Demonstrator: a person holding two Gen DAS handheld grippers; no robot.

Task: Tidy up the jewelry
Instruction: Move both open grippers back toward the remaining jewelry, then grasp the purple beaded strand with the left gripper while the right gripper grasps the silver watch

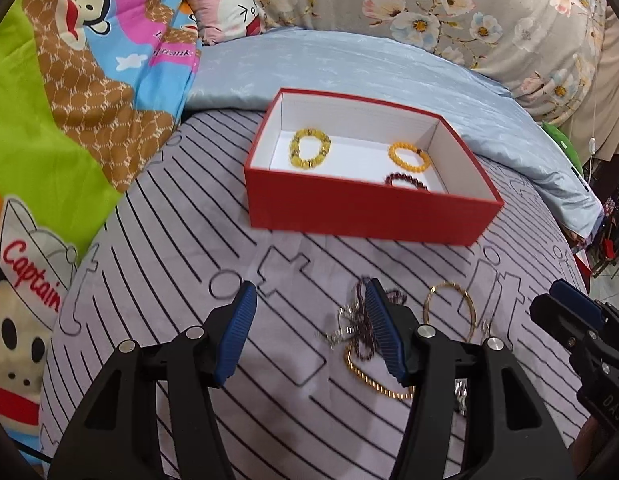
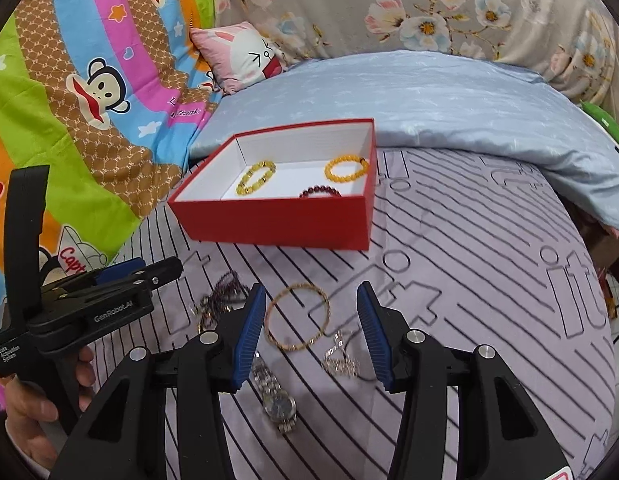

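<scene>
**Both grippers spread over the loose jewelry, red box beyond**

While I look through the left wrist camera, I see my left gripper (image 1: 309, 330) with its jaws spread wide and nothing between them but striped bedsheet (image 1: 181, 248). Its right blue pad (image 1: 383, 332) stands over the tangle of dark bead strands (image 1: 363, 320); I cannot tell whether it touches them. A twisted gold chain (image 1: 373, 380) curves out from under that finger, and a gold bangle (image 1: 449, 312) lies just to its right on the sheet. At the far right edge my right gripper (image 1: 569, 312) pokes in, low over the sheet. Beyond the loose pieces sits the red box (image 1: 361, 216), open-topped, holding a yellow bead bracelet (image 1: 309, 148), an orange bead bracelet (image 1: 409, 156) and a dark red bead bracelet (image 1: 405, 182), the last partly hidden by the near wall.

Through the right wrist camera, my right gripper (image 2: 311, 334) is also wide open and grips nothing. The gold bangle (image 2: 297, 318) lies flat between the fingers, close to the left pad (image 2: 251, 338). A silver chain (image 2: 341, 356) lies near the right pad, and a silver wristwatch (image 2: 275, 398) runs out from beneath the left finger toward me. The dark bead strands (image 2: 219, 300) sit left of the bangle. My left gripper (image 2: 139, 270) reaches in from the left, held in a hand (image 2: 41, 412) low in the corner, its tips near those strands. The red box (image 2: 281, 222) rests farther back on the sheet with all three bracelets inside.
</scene>
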